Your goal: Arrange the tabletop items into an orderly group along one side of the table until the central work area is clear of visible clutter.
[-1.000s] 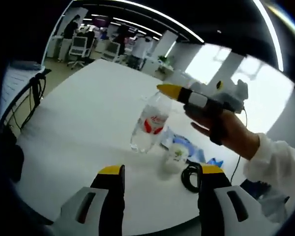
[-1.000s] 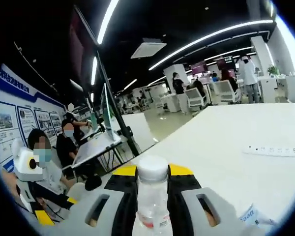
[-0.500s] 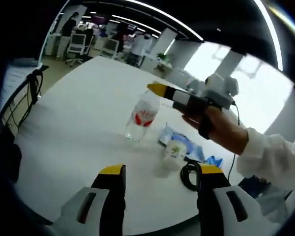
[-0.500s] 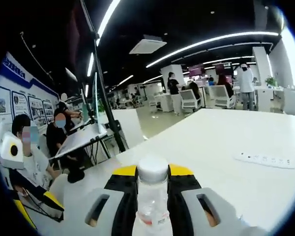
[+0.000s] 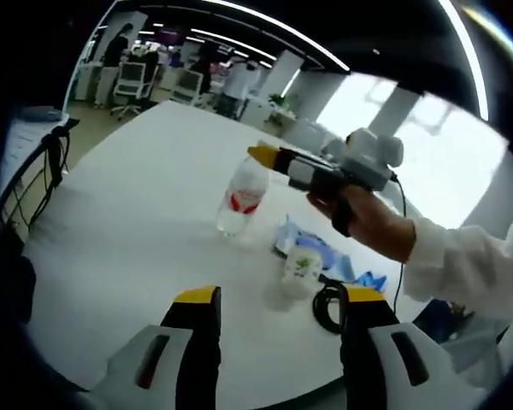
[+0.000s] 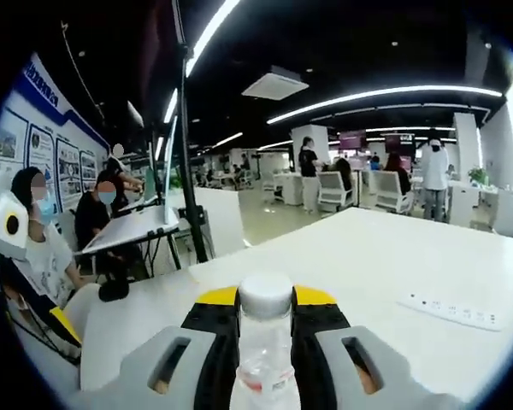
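Right gripper (image 6: 265, 342) fingers closed on clear bottle (image 6: 264, 350) at its neck, white cap between yellow tips. In left gripper view, same gripper (image 5: 269, 157) held bottle (image 5: 240, 196) upright, base at or just above white desk (image 5: 137, 213); contact unclear. Left gripper (image 5: 272, 299) fingers apart, holding nothing, low over near desk edge. Small white cup (image 5: 299, 269), blue packet (image 5: 312, 248) and black cable coil (image 5: 329, 305) sat close together, just beside bottle. White power strip (image 6: 449, 309) lay further along desk

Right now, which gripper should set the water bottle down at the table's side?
Right gripper: it is shut on the water bottle. The left gripper is open and empty.
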Tool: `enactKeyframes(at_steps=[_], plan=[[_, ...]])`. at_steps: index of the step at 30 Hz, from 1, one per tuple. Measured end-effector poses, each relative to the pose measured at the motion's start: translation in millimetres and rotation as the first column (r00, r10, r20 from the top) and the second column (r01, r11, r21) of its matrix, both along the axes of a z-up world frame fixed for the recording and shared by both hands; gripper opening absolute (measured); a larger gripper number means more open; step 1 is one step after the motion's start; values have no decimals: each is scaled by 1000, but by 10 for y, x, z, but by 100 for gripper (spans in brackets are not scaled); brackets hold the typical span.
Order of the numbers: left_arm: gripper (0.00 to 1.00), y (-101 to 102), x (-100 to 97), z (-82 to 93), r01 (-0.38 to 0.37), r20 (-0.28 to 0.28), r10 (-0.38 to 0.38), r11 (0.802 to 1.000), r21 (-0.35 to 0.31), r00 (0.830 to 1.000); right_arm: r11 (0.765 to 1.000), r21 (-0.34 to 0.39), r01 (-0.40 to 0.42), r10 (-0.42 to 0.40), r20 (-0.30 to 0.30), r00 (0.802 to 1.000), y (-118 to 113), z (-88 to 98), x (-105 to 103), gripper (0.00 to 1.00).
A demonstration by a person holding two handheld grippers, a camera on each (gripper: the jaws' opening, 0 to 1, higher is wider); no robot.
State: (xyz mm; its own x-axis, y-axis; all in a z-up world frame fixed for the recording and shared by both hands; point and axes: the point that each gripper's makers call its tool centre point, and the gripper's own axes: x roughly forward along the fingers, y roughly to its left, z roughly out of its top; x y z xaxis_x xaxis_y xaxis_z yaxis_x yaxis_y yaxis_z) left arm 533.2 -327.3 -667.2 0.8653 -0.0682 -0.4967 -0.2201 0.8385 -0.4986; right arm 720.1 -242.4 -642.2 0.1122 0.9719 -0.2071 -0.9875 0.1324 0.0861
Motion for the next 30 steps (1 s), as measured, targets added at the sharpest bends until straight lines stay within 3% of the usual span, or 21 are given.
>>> enactKeyframes(at_steps=[14,20,22,28,30], plan=[[52,-24,19,-18,1,-2,-1,1000,-27,1000,1000,24,1,-1,-1,1000,88,-108,37,18],[52,2,9,-24,-6,-2,6,1000,-31,1000,999,19,-30,29,47,998,74,-113,-36,18],[52,29,4,-35,-20,1,20,998,-58,1000,998,13,-63,61,106,992,59,-127,-67,18],[52,42,2,-21,-31,7,32,997,-64,999,998,35,-47,44,98,994,-26,-143,-57,18],[52,28,8,-32,-22,4,22,998,-62,1000,997,30,-77,72,141,987,-16,-125,-103,18]])
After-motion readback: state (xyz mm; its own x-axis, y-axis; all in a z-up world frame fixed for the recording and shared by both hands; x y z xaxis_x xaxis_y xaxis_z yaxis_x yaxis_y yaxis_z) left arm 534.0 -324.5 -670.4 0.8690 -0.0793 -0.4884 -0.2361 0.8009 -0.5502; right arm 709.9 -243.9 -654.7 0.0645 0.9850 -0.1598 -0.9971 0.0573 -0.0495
